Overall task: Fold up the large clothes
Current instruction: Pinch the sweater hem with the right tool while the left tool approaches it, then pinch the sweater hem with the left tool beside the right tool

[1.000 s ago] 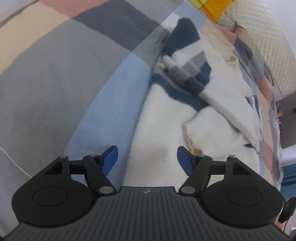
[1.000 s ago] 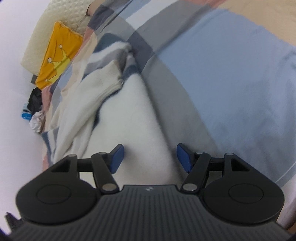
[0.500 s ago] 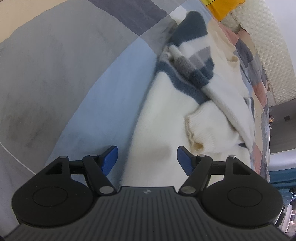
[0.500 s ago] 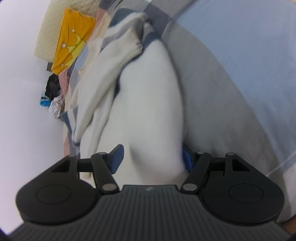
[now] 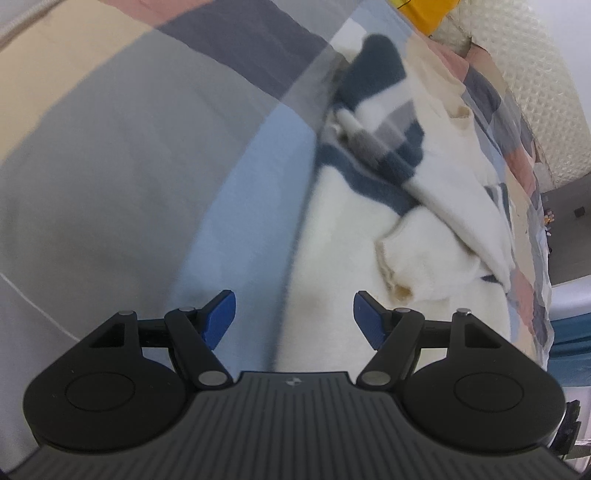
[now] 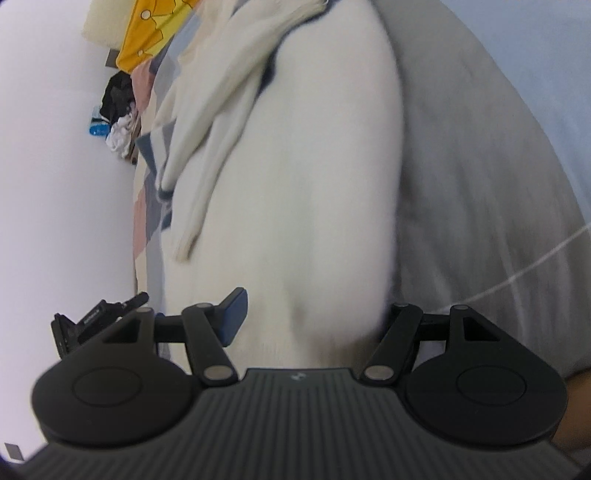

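Left wrist view: left gripper at bottom centre, jaws spread wide, nothing between them. The near edge of the white fleece garment runs up the frame between the two blue pads, not touching either. Garment lies on the checked bedspread, filling centre and right of frame; navy and grey bands bunched at upper centre, a rolled cuff right of centre. Yellow cushion at top edge, cream quilted headboard upper right.

Right wrist view: right gripper at bottom centre, jaws spread wide with the garment bulging between them. Left pad shows just beside the fleece; right pad is hidden behind the cloth, so a grip cannot be confirmed. Grey bedspread on the right. Yellow cushion upper left, dark clutter against the white wall.
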The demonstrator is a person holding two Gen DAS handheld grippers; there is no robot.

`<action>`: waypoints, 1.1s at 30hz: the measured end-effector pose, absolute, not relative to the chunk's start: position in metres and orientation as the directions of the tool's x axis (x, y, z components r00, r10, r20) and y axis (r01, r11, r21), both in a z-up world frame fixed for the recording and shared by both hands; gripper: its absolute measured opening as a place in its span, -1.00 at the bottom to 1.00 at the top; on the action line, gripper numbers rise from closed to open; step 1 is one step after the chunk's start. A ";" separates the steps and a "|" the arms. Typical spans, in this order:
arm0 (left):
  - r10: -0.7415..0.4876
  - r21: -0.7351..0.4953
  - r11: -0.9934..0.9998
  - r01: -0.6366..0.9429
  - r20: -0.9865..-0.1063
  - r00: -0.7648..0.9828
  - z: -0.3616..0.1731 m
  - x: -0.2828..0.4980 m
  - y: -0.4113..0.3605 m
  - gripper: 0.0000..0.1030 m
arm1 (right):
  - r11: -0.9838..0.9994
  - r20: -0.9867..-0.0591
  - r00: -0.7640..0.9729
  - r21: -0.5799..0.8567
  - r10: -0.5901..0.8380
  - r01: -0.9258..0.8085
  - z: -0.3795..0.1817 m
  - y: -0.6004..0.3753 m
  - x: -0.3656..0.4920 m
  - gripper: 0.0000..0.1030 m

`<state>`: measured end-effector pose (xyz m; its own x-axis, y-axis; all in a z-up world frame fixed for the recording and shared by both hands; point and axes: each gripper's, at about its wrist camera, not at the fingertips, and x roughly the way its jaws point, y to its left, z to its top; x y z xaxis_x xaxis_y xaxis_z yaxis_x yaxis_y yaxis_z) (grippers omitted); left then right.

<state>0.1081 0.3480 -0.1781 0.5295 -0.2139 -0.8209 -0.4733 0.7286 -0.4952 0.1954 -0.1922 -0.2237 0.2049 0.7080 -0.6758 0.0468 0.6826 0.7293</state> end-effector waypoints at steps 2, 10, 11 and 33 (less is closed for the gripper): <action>-0.226 -0.502 0.732 -0.461 -0.817 0.531 -0.179 0.101 0.355 0.46 | 0.685 -0.678 0.205 0.727 0.706 0.048 -0.223 -0.192 0.193 0.30; -0.341 -0.577 0.739 -0.349 -0.766 0.544 -0.202 0.088 0.355 0.46 | 0.707 -0.694 0.240 0.706 0.679 0.045 -0.217 -0.188 0.184 -0.34; -0.361 -0.582 0.748 -0.320 -0.761 0.540 -0.205 0.090 0.350 0.46 | 0.707 -0.692 0.244 0.706 0.679 0.038 -0.216 -0.186 0.184 -0.43; -0.584 -0.751 0.659 -0.043 -0.547 0.599 -0.228 0.124 0.315 0.53 | 0.462 -0.393 0.458 0.885 0.798 -0.046 -0.200 -0.209 0.186 -0.65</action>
